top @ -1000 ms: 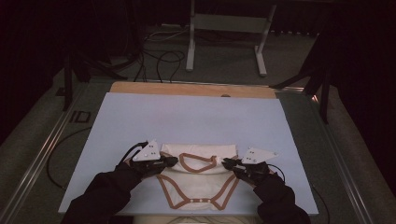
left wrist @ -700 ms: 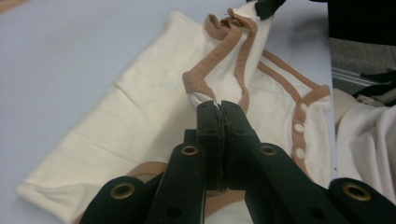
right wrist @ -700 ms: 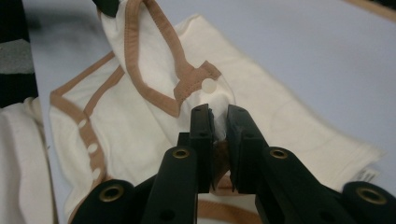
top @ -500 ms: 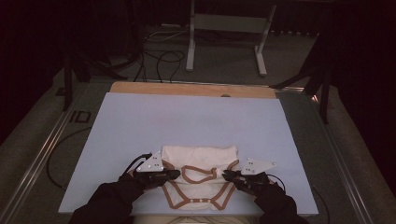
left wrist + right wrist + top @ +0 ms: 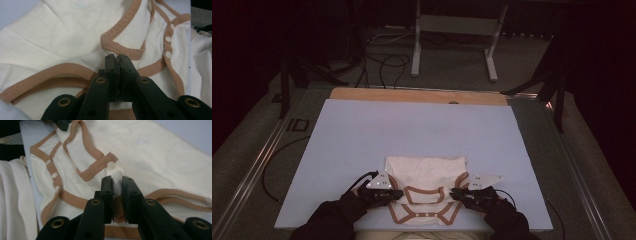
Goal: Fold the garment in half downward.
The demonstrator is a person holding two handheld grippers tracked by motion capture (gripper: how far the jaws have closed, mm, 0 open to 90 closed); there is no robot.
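Note:
A cream baby bodysuit (image 5: 427, 172) with tan trim and snap buttons lies on the pale blue board (image 5: 412, 125), near its front edge. My left gripper (image 5: 396, 194) is shut on the garment's left side. In the left gripper view the jaws (image 5: 117, 56) pinch a fold of the cream cloth (image 5: 62, 37) beside a tan-edged opening. My right gripper (image 5: 457, 194) is shut on the right side. In the right gripper view its jaws (image 5: 117, 180) clamp a tuft of the cloth (image 5: 155, 152) just below a snap button. Both hands in dark sleeves rest low at the board.
The board has a wooden strip (image 5: 412, 95) along its far edge. A metal stand (image 5: 452, 30) and cables (image 5: 382, 60) are on the floor behind. Metal rails run along both sides. Another pale cloth (image 5: 10, 195) hangs past the board's near edge.
Both grippers have sunk toward the board and drawn nearer to the person, still holding the bodysuit. Its far part now lies flatter on the board.

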